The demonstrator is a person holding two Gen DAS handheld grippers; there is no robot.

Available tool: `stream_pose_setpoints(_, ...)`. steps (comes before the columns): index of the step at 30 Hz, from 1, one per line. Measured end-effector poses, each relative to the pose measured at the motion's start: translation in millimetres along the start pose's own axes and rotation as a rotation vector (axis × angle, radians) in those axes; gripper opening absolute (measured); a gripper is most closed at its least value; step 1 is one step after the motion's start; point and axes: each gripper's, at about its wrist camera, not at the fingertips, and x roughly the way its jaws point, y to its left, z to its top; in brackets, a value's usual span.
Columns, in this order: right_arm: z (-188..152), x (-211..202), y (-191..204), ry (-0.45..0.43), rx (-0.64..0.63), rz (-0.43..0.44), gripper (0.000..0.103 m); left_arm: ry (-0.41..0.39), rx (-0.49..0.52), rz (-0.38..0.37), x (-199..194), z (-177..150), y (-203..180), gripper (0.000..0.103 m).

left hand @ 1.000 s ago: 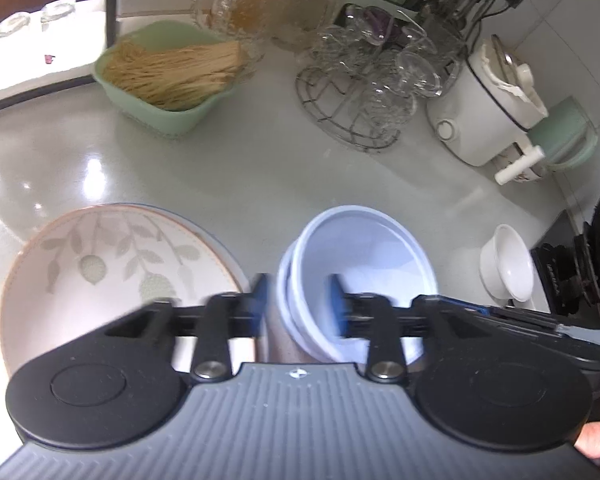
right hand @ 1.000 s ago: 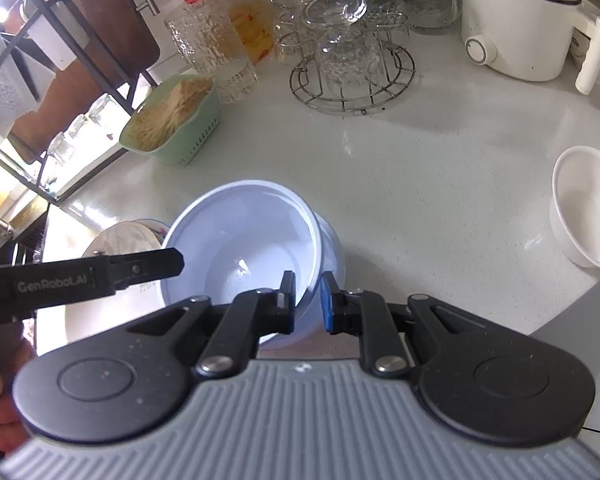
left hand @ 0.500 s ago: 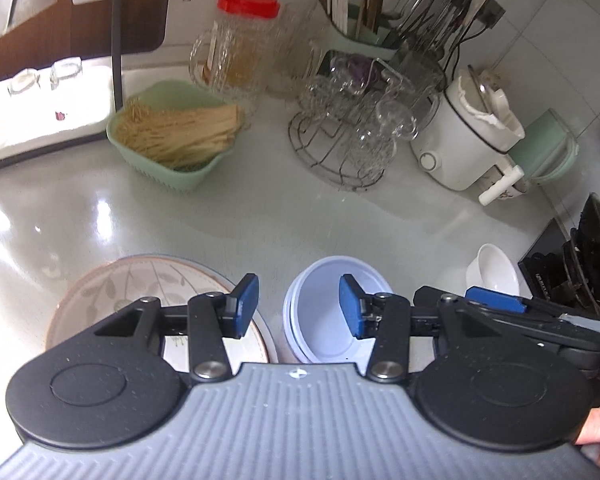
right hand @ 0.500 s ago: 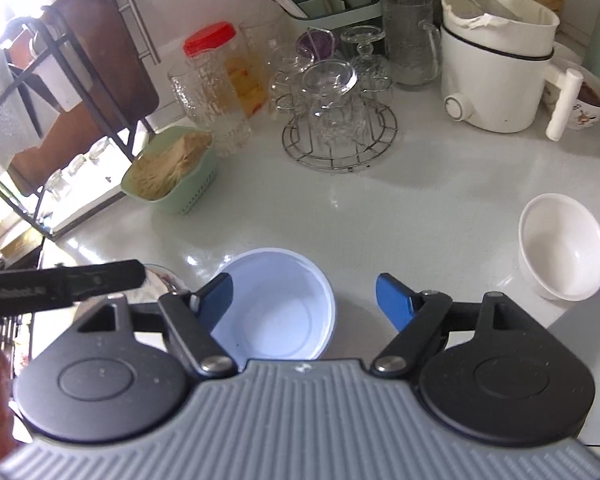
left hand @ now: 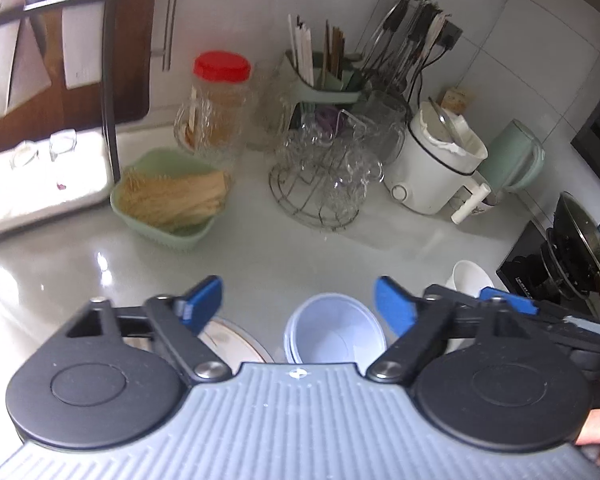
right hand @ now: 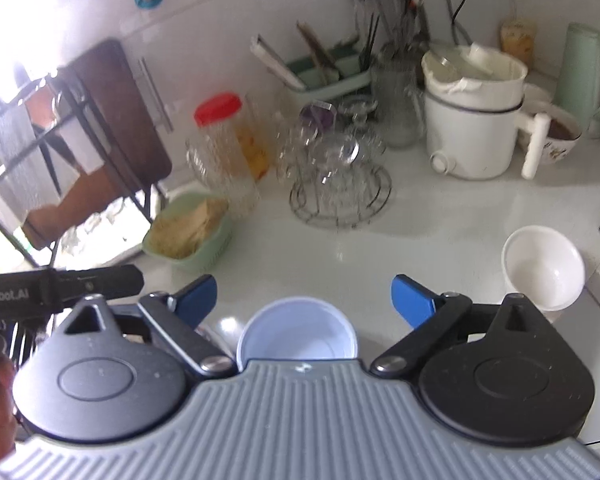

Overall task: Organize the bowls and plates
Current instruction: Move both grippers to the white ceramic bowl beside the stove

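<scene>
A pale blue bowl (left hand: pixel 334 334) stands on the white counter, nested in another like it; it also shows as the blue bowl (right hand: pixel 298 334) in the right wrist view. My left gripper (left hand: pixel 298 300) hangs above it, its jaws opening wide with nothing touching the pads. My right gripper (right hand: pixel 304 298) is likewise raised over the bowl, jaws opening, nothing between them. A leaf-patterned plate (left hand: pixel 230 340) lies left of the bowl, mostly hidden by the left gripper. A small white bowl (right hand: pixel 544 266) sits at the right, seen too as the white bowl (left hand: pixel 470 280).
A green basket of noodles (left hand: pixel 168 198), a red-lidded jar (left hand: pixel 218 108), a wire rack of glasses (left hand: pixel 324 184), a white cooker (left hand: pixel 436 168) and a green kettle (left hand: pixel 512 160) line the back. A stove (left hand: pixel 568 264) is at the right.
Both grippers let go of the blue bowl, opened wide and rose away from it. The bowl stays on the counter beside the plate and looks smaller.
</scene>
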Motion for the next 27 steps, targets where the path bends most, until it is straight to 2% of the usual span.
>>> stream_pose_setpoints(3, -6, -2, -3, -0.001, 0.022, -0.035, 0.096, 0.053, 0.020, -0.003, 10, -2, 8, 0.093)
stream_pose_setpoints(7, -14, -6, -12, 0.013, 0.074, -0.020, 0.095, 0.064, 0.060, 0.006, 14, -7, 12, 0.093)
stream_pose_setpoints(13, -15, -6, -18, -0.003, 0.082, -0.035, 0.095, 0.079, 0.040, -0.021, 25, -9, 4, 0.093)
stream_pose_setpoints(19, -10, -5, -44, -0.012, 0.081, -0.052, 0.095, 0.087, 0.066, -0.046, 49, 1, -30, 0.093)
stream_pose_setpoints(27, 6, -5, -110, -0.039, 0.105, -0.121, 0.095, 0.097, 0.112, -0.059, 98, 22, -98, 0.093)
